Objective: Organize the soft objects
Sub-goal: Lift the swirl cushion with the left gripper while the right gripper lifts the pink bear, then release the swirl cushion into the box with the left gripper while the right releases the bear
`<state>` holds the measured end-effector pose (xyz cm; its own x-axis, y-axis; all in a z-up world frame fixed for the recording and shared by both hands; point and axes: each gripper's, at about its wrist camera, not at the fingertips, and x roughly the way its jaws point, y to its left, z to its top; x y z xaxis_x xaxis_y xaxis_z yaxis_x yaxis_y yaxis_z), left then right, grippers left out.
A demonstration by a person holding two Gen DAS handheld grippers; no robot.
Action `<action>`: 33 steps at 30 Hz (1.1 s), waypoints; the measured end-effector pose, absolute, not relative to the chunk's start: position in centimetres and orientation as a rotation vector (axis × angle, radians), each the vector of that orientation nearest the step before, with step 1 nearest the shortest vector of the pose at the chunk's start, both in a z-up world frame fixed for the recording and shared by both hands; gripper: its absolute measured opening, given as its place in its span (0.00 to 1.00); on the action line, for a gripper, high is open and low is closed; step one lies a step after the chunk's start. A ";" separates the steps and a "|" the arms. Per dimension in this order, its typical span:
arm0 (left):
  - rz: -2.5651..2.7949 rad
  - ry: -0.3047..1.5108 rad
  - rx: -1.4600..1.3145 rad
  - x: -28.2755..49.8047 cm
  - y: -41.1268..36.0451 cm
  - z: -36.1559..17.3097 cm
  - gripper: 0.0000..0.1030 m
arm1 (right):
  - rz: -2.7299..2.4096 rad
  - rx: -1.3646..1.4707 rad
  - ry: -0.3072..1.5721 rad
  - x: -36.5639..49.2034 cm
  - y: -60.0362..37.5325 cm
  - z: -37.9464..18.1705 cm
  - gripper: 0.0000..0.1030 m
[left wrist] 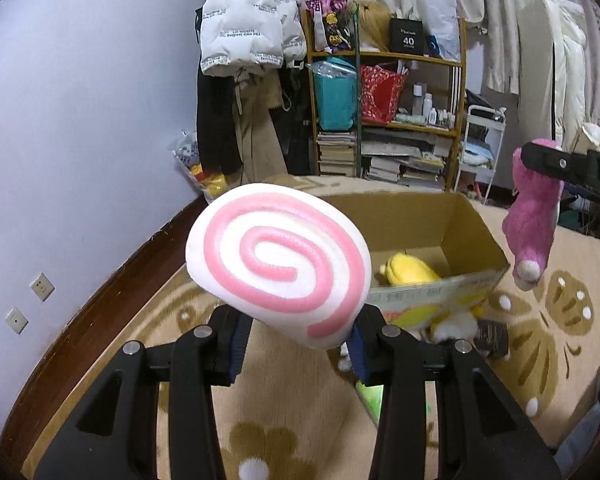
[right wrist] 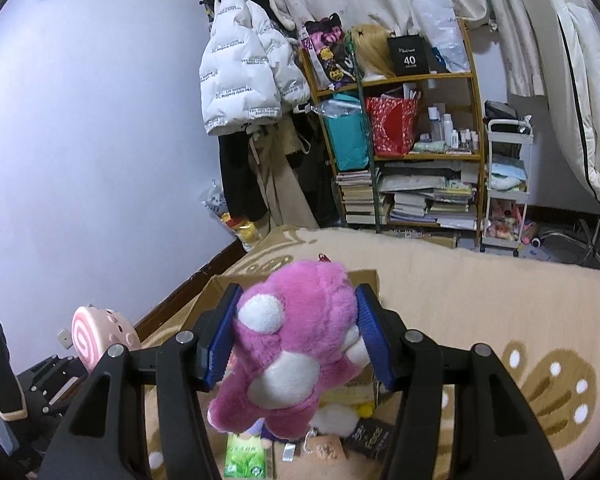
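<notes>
Swirl cushion (left wrist: 278,266), pink-white: pinched in left tongs (left wrist: 296,344), raised at 9 o'clock of cardboard box (left wrist: 432,216). Pink plush bear (right wrist: 296,344): clamped in right tongs (right wrist: 296,340) above the box. Yellow plush (left wrist: 410,270): inside box, on carpet (left wrist: 540,344).

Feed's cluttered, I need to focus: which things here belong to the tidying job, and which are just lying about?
Job: swirl cushion in the left gripper, pink bear in the right gripper, cardboard box, yellow plush.

Lying about: bookshelf, white jacket, green packet, white cart.
</notes>
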<state>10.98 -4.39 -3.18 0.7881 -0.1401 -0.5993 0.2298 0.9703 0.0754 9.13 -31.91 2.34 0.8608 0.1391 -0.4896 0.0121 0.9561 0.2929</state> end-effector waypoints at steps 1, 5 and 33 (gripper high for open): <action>-0.201 0.631 0.145 11.3 -4.5 -3.0 0.39 | 0.068 0.293 0.527 9.5 -32.0 2.4 0.58; -0.216 0.620 0.145 12.9 -5.2 -2.8 0.39 | 0.071 0.280 0.513 10.5 -32.0 2.4 0.58; -0.302 0.670 0.201 18.8 -10.7 -5.7 0.41 | 0.041 0.111 0.587 16.3 -31.2 -1.2 0.59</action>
